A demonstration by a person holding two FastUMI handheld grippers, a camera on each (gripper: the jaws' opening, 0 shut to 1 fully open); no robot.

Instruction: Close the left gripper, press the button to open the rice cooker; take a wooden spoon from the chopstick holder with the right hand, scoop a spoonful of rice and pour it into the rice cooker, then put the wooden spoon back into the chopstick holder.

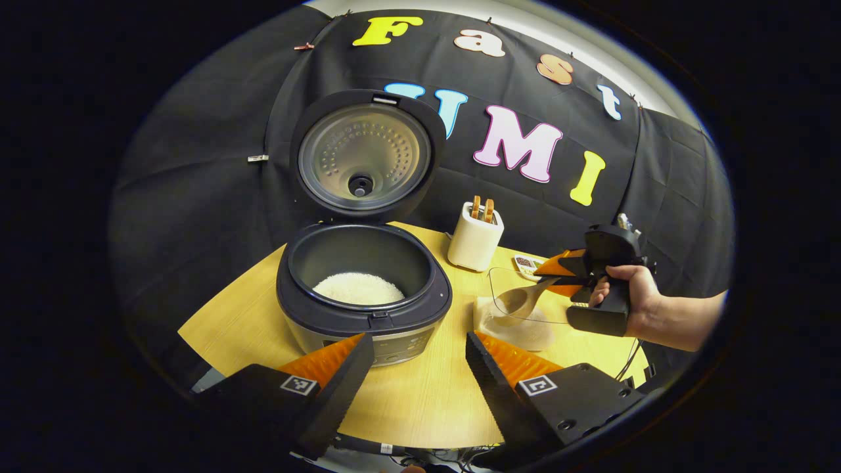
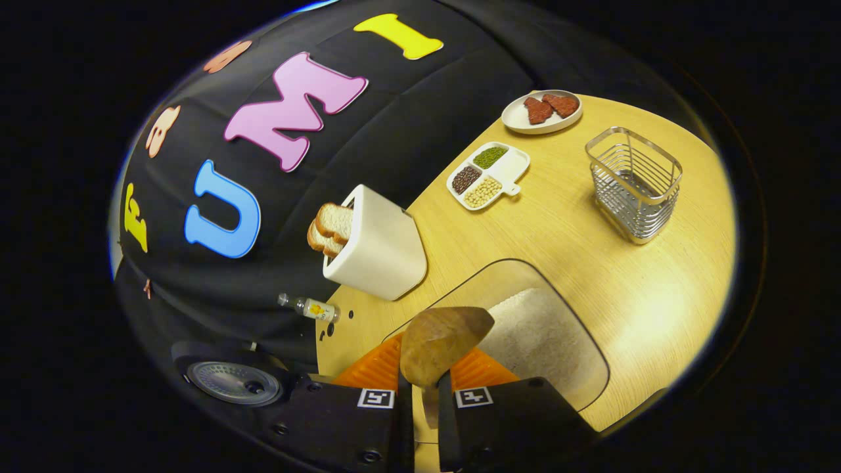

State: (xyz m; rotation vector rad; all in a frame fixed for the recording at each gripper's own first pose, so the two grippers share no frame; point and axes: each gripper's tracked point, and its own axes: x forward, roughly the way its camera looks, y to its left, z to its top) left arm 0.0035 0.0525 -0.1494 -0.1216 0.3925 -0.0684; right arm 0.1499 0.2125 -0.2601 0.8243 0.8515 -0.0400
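Note:
The rice cooker (image 1: 364, 315) stands open, lid (image 1: 364, 154) upright, with white rice (image 1: 358, 288) in its pot. My left gripper (image 1: 419, 341) is open just in front of the cooker, holding nothing. To the right, a hand holds my right gripper (image 1: 548, 270), shut on the handle of the wooden spoon (image 1: 512, 305). The spoon's bowl (image 2: 440, 341) sits at the near end of a clear container of rice (image 2: 545, 341), between my right gripper's (image 2: 433, 378) fingers. A metal wire holder (image 2: 634, 184) stands empty farther out on the table.
A white toaster (image 2: 378, 253) with bread slices stands behind the rice container. A divided tray of beans (image 2: 487, 174) and a plate of meat pieces (image 2: 542, 108) lie near the wall. A small bottle (image 2: 312, 307) lies beside the toaster. The wooden table's (image 1: 420, 401) edge is near me.

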